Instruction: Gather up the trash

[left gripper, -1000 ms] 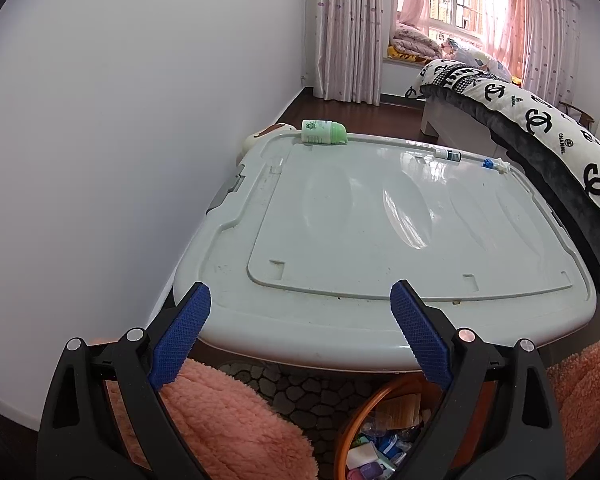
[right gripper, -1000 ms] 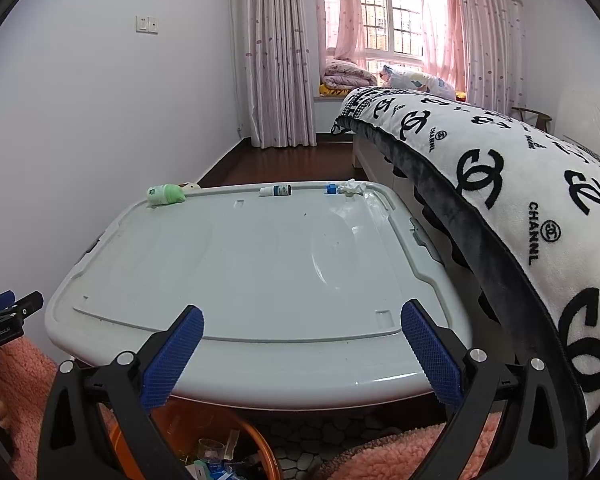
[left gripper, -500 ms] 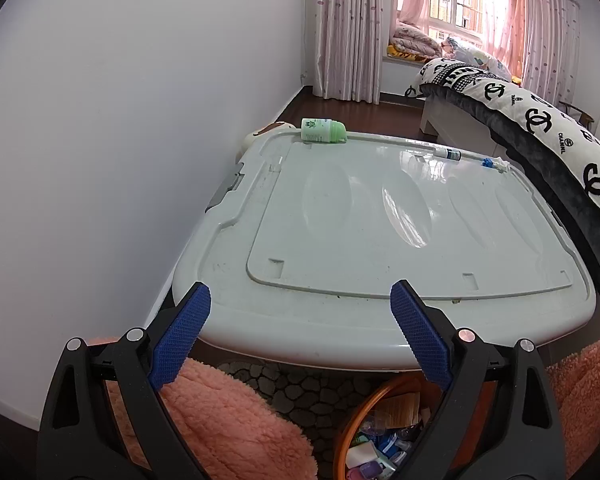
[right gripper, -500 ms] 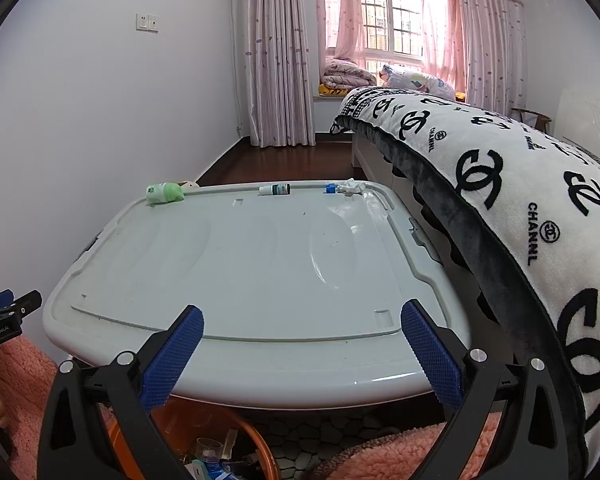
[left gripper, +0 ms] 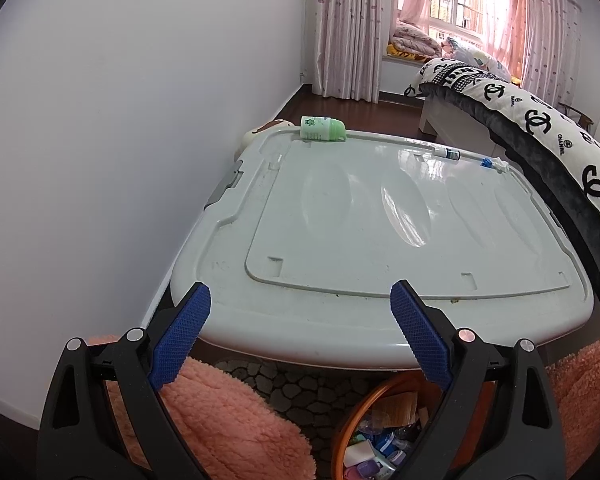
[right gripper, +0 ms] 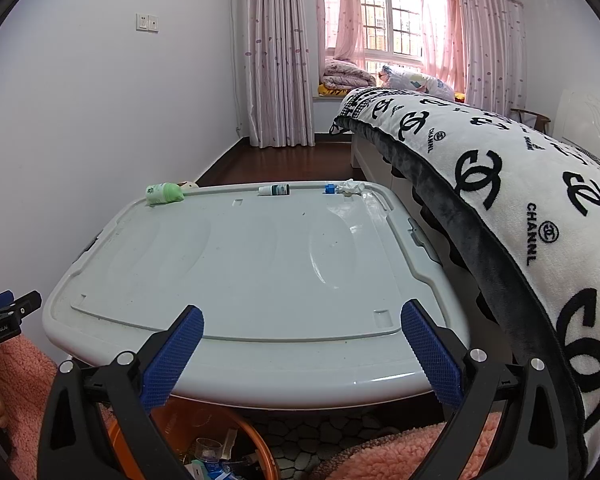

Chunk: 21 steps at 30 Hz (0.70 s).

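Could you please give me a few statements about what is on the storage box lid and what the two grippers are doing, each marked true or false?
1. The green bottle lies on its side at the far edge of the storage box lid. True.
2. The left gripper is clamped on the green bottle. False: its jaws are open and empty, near the lid's front edge.
3. A crumpled tissue lies at the far corner nearest the bed. True.
4. The orange bin stands on top of the lid. False: it sits on the floor below the front edge.
5. The right gripper is open. True.
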Each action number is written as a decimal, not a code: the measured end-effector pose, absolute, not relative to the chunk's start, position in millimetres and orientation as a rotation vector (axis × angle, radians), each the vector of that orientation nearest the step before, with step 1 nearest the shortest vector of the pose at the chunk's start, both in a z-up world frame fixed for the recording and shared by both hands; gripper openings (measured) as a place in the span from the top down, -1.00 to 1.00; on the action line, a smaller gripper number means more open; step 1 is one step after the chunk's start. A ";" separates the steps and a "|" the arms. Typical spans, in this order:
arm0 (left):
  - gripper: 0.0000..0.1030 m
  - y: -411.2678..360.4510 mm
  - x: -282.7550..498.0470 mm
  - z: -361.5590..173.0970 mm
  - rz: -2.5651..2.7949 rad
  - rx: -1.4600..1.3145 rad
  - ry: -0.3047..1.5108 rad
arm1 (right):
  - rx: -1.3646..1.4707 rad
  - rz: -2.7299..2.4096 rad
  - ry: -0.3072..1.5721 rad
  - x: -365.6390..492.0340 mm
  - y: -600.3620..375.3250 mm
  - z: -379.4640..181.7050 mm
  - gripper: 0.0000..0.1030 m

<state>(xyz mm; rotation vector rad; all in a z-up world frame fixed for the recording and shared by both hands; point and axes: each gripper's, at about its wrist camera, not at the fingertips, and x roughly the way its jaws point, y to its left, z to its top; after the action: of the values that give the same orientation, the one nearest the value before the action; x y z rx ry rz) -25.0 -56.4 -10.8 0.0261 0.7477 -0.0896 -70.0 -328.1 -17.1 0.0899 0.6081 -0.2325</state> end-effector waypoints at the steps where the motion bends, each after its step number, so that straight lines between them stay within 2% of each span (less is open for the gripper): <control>1: -0.73 -56.3 -25.1 -10.7 -0.090 0.025 0.748 | 0.090 -0.233 0.608 -70.1 -328.1 -16.7 -0.89; 21: -0.73 -57.9 -26.8 -12.9 -0.086 0.013 0.761 | 0.087 -0.234 0.609 -70.1 -328.2 -16.8 -0.89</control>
<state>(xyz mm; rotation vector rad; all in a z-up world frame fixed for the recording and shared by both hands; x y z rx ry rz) -26.8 -57.9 -12.9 0.0133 0.7610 -0.0858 -70.1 -328.2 -16.8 0.0869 0.6090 -0.2336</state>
